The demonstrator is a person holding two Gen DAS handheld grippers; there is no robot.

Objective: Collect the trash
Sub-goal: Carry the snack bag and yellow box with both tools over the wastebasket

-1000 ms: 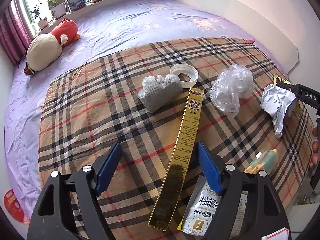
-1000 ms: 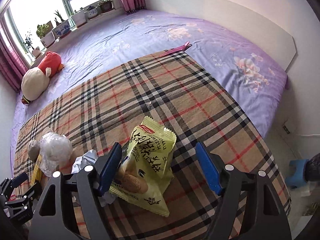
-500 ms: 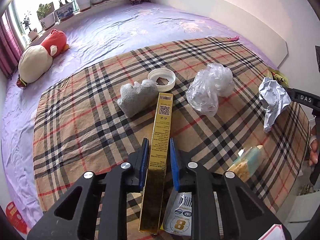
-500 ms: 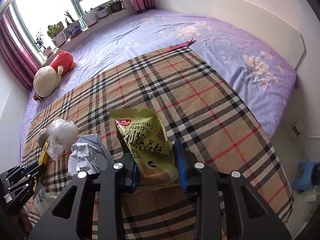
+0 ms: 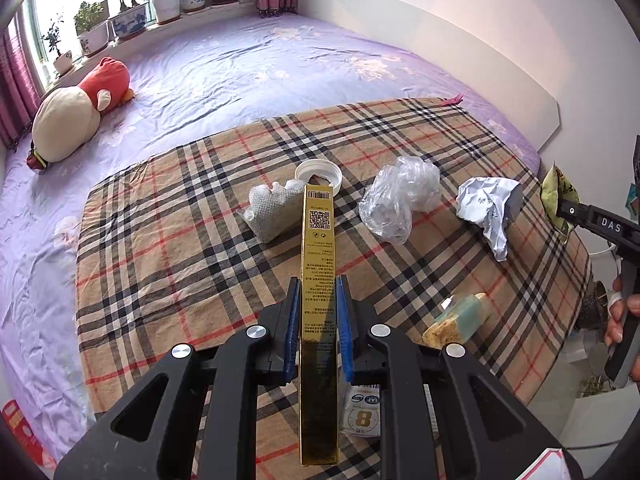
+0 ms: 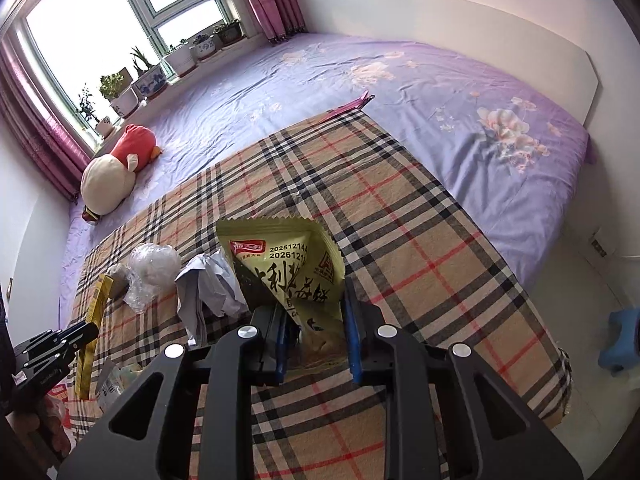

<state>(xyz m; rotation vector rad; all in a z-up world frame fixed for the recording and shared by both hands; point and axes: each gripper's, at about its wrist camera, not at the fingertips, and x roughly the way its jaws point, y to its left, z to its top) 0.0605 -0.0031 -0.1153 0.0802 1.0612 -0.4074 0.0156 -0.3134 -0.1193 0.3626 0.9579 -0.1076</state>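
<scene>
gold box (image 5: 319,280): long and narrow, pinched between the blue pads of my left gripper (image 5: 319,296), its far end with the qr code reaching out over the plaid cloth (image 5: 168,240).
left gripper: closed onto the two long sides of the gold box, nothing else in it.
snack bag (image 6: 286,276): yellow-green, held up between the pads of my right gripper (image 6: 315,312), printed face toward the camera.
right gripper: closed on the lower part of the snack bag.
crumpled paper (image 5: 488,208): lay on the cloth just beside the snack bag.
clear plastic wad (image 5: 400,200): lay between the crumpled paper and the gold box.
grey mesh piece (image 5: 272,212): lay touching a white lid (image 5: 320,170) beyond the tip of the gold box.
small bottle (image 5: 460,318): on its side near my left gripper.
white sachet (image 5: 362,412): flat on the cloth under my left gripper.
plush toy (image 5: 76,112): lay well apart on the purple sheet (image 5: 240,68), near the potted plants (image 5: 132,16) by the window.
</scene>
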